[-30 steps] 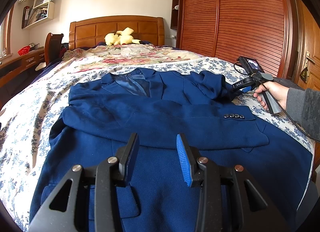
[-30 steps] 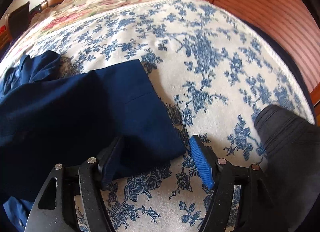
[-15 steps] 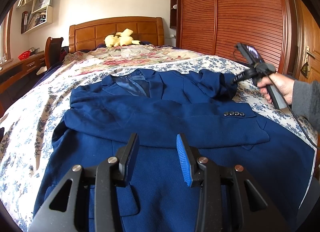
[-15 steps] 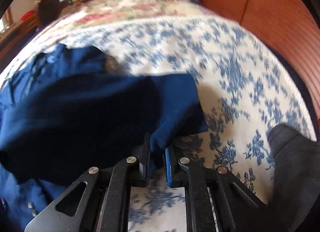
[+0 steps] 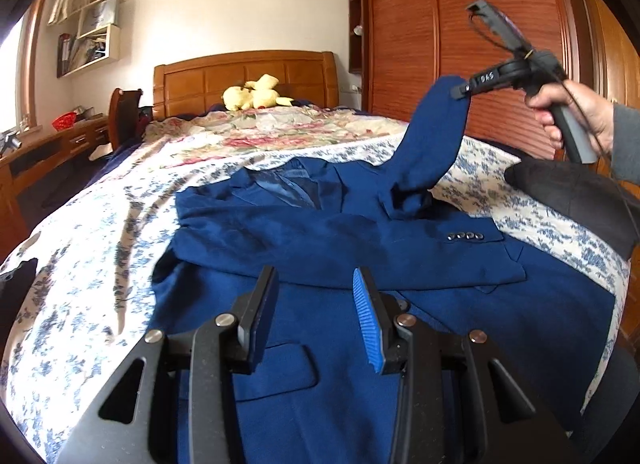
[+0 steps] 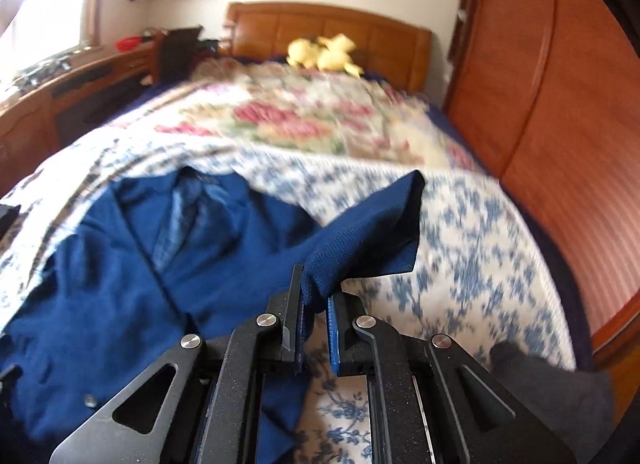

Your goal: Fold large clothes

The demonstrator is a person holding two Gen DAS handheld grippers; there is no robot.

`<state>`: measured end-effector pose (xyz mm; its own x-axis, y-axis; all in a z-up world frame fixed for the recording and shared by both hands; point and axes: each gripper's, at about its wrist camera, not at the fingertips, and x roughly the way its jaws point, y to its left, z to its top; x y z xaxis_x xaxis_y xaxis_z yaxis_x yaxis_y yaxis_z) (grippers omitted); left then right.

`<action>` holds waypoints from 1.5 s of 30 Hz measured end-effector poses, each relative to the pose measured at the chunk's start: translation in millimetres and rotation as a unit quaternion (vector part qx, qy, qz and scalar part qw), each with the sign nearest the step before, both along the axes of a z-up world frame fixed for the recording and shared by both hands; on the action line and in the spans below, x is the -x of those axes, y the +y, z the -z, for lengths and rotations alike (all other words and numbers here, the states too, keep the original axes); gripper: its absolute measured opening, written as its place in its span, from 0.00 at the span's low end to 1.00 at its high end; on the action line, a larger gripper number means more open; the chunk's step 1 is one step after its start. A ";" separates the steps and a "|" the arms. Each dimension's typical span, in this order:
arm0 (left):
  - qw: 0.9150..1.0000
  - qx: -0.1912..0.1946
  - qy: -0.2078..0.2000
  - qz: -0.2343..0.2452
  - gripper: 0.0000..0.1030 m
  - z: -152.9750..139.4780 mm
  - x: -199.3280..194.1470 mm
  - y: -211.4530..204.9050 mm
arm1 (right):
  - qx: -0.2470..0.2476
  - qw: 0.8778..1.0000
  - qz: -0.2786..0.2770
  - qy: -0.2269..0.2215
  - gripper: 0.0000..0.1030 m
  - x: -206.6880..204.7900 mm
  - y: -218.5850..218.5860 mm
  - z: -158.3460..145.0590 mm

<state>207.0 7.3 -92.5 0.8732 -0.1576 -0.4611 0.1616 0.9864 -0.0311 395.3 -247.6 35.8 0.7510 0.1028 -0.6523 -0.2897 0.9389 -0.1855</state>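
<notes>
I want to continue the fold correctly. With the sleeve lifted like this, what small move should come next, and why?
Probably carry the sleeve inward and lay it across the jacket chest. The right tool is clamped on its cuff, lifted off the bed, while the other sleeve already lies folded across the front.

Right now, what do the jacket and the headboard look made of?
Jacket: looks like matte woven suiting, maybe wool blend; fine weave shows near the right tool, and the lifted sleeve drapes softly.
Headboard: seemingly varnished wood, orange-brown with panelled squares.
</notes>
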 end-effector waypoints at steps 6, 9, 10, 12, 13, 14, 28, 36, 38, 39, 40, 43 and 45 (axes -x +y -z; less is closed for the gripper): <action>0.999 0.018 -0.014 -0.023 0.36 -14.4 16.1 33.2 | 0.015 0.998 -0.041 -0.041 0.06 26.4 54.5 -49.4; 0.999 0.022 -0.017 -0.034 0.36 -17.7 23.2 47.1 | 0.018 0.996 -0.065 -0.058 0.06 38.9 83.6 -67.1; 0.999 0.023 -0.019 -0.037 0.36 -18.1 25.4 50.7 | 0.020 0.995 -0.076 -0.065 0.06 44.5 97.1 -74.5; 0.999 0.023 -0.021 -0.044 0.36 -19.7 30.1 60.0 | 0.022 0.993 -0.092 -0.075 0.06 52.1 113.8 -82.4; 0.998 0.024 -0.021 -0.050 0.36 -20.5 33.0 65.9 | 0.019 0.991 -0.105 -0.082 0.06 58.3 126.6 -89.2; 0.998 0.024 -0.022 -0.054 0.36 -20.7 34.8 70.1 | 0.017 0.990 -0.114 -0.086 0.06 62.6 135.6 -93.6; 0.996 0.025 -0.022 -0.081 0.36 -20.6 41.3 92.9 | -0.002 0.985 -0.172 -0.027 0.06 115.2 175.4 -44.6; 0.996 0.020 -0.016 -0.083 0.36 -18.9 37.5 90.5 | -0.016 0.981 -0.190 0.042 0.06 146.0 170.3 16.4; 0.996 0.020 -0.017 -0.084 0.36 -19.2 37.7 91.1 | -0.016 0.980 -0.192 0.053 0.06 150.2 170.7 25.7; 0.996 0.019 -0.018 -0.084 0.36 -18.9 37.3 90.8 | -0.018 0.979 -0.193 0.063 0.07 153.0 171.0 32.4; 0.996 0.018 -0.018 -0.085 0.36 -18.3 36.9 91.1 | -0.023 0.979 -0.193 0.069 0.07 155.4 170.5 37.0; 0.996 0.019 -0.015 -0.088 0.36 -16.9 36.0 93.0 | -0.031 0.977 -0.194 0.084 0.09 162.6 170.1 47.6; 0.996 0.020 -0.015 -0.089 0.36 -16.7 36.1 94.2 | -0.031 0.976 -0.194 0.090 0.10 169.5 170.5 53.5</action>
